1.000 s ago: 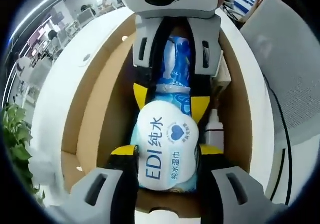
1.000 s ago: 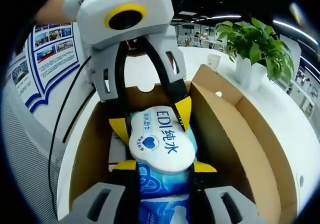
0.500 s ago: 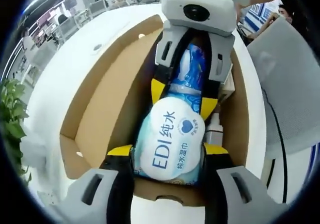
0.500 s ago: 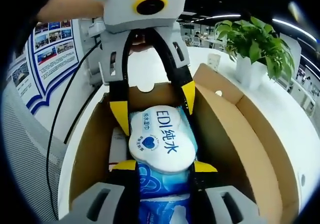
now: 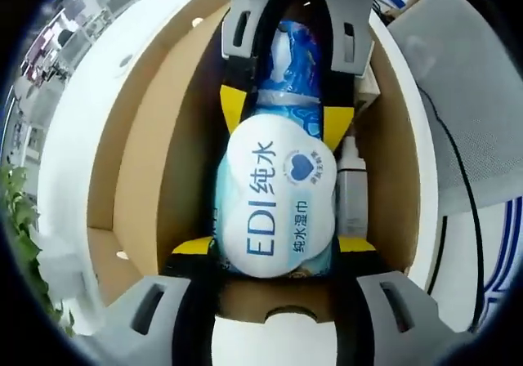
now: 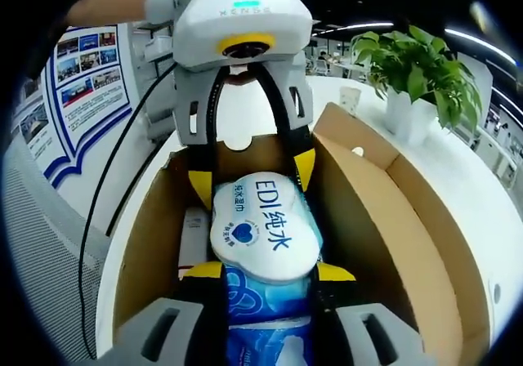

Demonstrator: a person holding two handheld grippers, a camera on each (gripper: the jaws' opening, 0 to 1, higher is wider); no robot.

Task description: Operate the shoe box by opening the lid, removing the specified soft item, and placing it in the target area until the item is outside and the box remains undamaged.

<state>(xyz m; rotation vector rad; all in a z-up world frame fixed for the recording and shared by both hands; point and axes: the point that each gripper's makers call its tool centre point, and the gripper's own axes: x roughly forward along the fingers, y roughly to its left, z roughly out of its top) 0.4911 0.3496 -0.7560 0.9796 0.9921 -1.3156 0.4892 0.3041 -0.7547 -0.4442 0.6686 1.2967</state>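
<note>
Lid off, box (image 6: 392, 211) open on the table (image 6: 458, 178). Wipes pack (image 5: 278, 207) lies mid-box — left gripper (image 5: 278, 247) and right gripper (image 6: 268, 272) each pinch an end. Lifting out and placing remain; small bottle (image 5: 351, 194) alongside.

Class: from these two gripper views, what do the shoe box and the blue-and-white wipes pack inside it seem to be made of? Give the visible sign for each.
Shoe box: brown cardboard, matte, with raw cut edges.
Wipes pack: likely soft plastic film, glossy and wrinkled, with a smooth white label flap. Both grippers, left and right, clamp it.
</note>
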